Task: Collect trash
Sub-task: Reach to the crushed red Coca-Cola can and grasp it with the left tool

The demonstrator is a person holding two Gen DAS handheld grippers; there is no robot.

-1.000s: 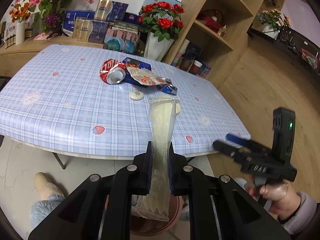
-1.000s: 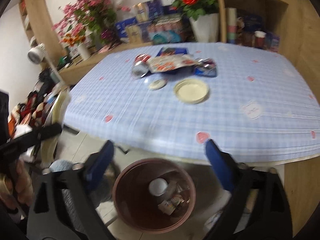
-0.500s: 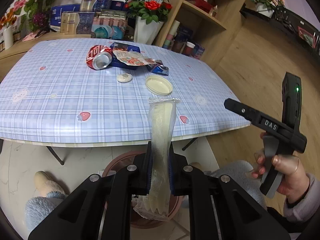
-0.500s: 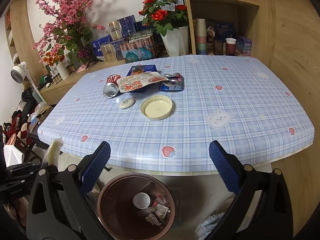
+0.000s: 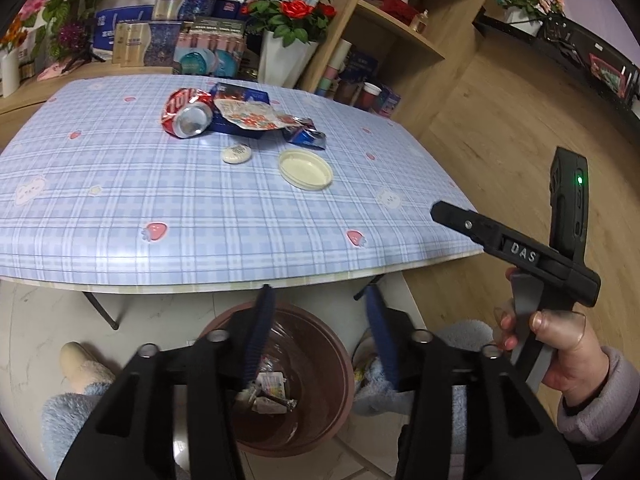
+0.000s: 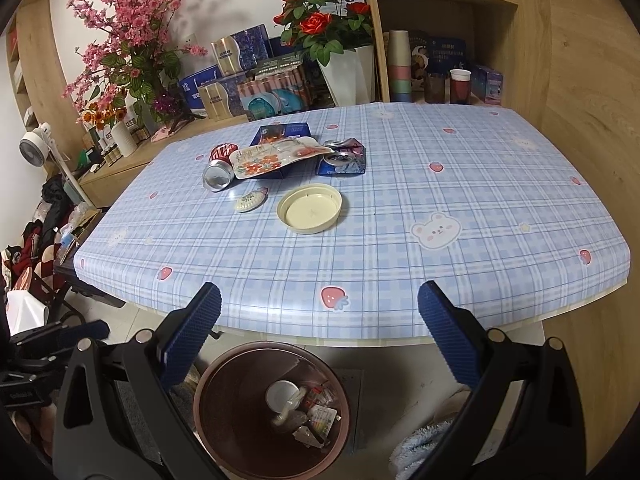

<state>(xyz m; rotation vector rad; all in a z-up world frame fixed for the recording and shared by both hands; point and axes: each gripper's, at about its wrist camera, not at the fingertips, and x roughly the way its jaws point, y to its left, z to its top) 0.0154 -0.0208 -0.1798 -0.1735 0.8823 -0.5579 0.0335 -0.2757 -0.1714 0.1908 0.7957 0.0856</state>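
I am standing at the worktop [image 6: 400,216], its blue checked cover carrying the rubbish not yet collected: a crushed red can [image 6: 219,169], a flowered wrapper [image 6: 272,157] lying over a blue box [image 6: 282,133], a crumpled foil packet [image 6: 344,157], a cream lid [image 6: 310,208] and a small white disc [image 6: 250,202]. The brown bin [image 6: 208,412] is sitting on the floor just under the near edge, with a cup and scraps in the bottom. My left hand-held gripper [image 5: 318,340] is hanging right above the bin, its jaws opening with nothing between them; the long pale wrapper it was pinching a second ago is gone, dropped into the bin, I judge, though I cannot pick it out there. My right hand-held gripper [image 6: 318,338] is standing wide open and empty, pointing across the bin toward the worktop. One piece is done; the cream lid, nearest the edge, looks the easiest next pick.
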